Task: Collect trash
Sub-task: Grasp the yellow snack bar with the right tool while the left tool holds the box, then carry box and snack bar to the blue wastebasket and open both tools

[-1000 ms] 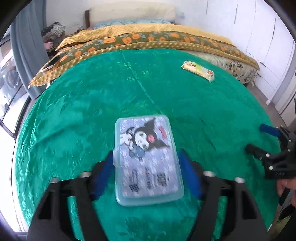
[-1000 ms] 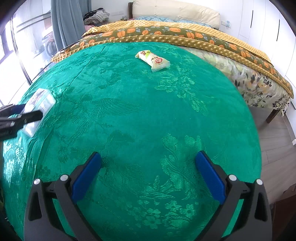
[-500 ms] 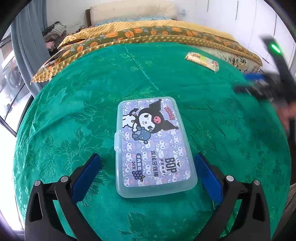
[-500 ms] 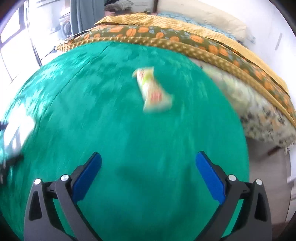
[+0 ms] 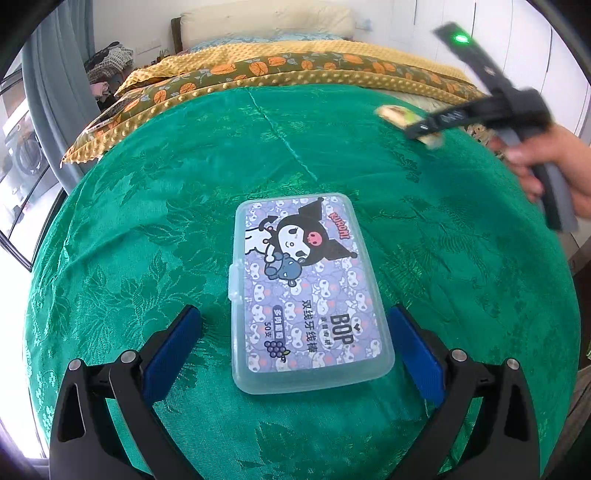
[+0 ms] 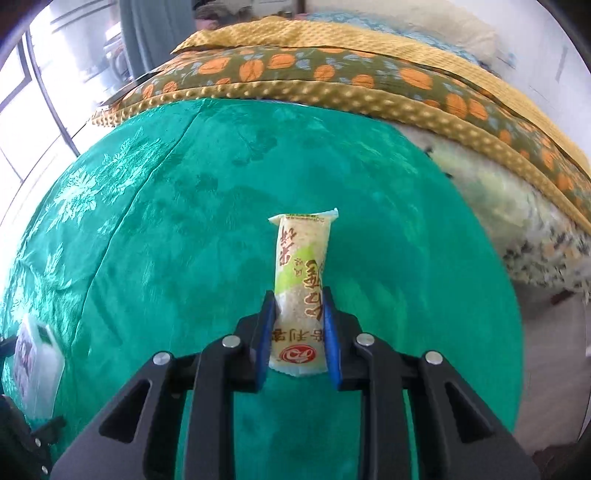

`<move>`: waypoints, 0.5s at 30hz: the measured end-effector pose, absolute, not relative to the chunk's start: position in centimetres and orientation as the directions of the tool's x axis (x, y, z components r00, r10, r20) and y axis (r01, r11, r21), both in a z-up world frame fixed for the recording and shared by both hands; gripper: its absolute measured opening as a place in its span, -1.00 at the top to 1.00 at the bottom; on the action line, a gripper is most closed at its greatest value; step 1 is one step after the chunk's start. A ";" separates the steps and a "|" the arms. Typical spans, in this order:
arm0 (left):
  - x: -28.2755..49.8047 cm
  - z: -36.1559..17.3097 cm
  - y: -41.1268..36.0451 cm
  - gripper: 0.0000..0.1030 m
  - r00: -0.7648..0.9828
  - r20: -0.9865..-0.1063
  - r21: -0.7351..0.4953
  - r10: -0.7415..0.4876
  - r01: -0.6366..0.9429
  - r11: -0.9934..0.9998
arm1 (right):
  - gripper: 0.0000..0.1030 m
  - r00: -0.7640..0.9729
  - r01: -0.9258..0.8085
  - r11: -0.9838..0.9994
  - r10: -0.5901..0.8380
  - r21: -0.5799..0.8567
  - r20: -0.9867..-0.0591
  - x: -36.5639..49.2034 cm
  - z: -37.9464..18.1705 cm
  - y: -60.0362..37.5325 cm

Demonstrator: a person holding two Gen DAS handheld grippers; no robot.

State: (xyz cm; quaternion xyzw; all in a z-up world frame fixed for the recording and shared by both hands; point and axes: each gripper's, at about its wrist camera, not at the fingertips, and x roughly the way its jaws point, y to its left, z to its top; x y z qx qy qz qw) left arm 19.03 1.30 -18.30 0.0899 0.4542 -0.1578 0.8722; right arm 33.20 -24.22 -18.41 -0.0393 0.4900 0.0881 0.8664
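A cream and green snack wrapper (image 6: 301, 291) lies on the green bedspread (image 6: 166, 240). My right gripper (image 6: 300, 306) is shut on the wrapper's near half, blue pads pressing both sides. In the left wrist view the wrapper (image 5: 397, 114) shows blurred at the far right, partly hidden by the right gripper (image 5: 436, 123). A clear plastic floss-pick box (image 5: 306, 288) with a cartoon label lies flat between the wide-open fingers of my left gripper (image 5: 295, 332), untouched. The box also shows at the left edge of the right wrist view (image 6: 35, 365).
An orange-patterned quilt with yellow trim (image 5: 288, 74) lies across the far side of the bed, pillows (image 5: 266, 20) behind it. A window and curtain (image 5: 44, 110) are at left, white wardrobes (image 5: 535, 55) at right. The bed edge drops to the floor on the right (image 6: 554, 332).
My right gripper moved across the bed to the wrapper and shut on it. My left gripper let go of the box, opened wide and has since held still.
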 end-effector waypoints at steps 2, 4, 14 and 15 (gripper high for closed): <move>19.0 -18.3 1.3 -0.92 0.538 -0.821 0.014 -0.193 0.357 0.934 | 0.55 0.500 -0.151 0.988 0.106 0.034 -0.859 30.4 -18.3 -25.0; 19.0 -18.3 1.3 -0.92 0.538 -0.821 0.014 -0.193 0.357 0.934 | 0.55 0.492 -0.140 0.990 0.097 0.032 -0.865 27.7 -18.4 -25.1; 18.6 -18.0 1.9 -0.91 0.532 -0.813 -0.024 -0.236 0.375 0.927 | 0.54 0.507 -0.134 0.989 0.127 0.067 -0.853 12.2 -19.3 -22.3; 18.2 -17.8 2.4 -0.91 0.524 -0.806 -0.060 -0.276 0.391 0.918 | 0.51 0.505 -0.139 0.986 0.146 0.086 -0.851 11.2 -19.3 -22.1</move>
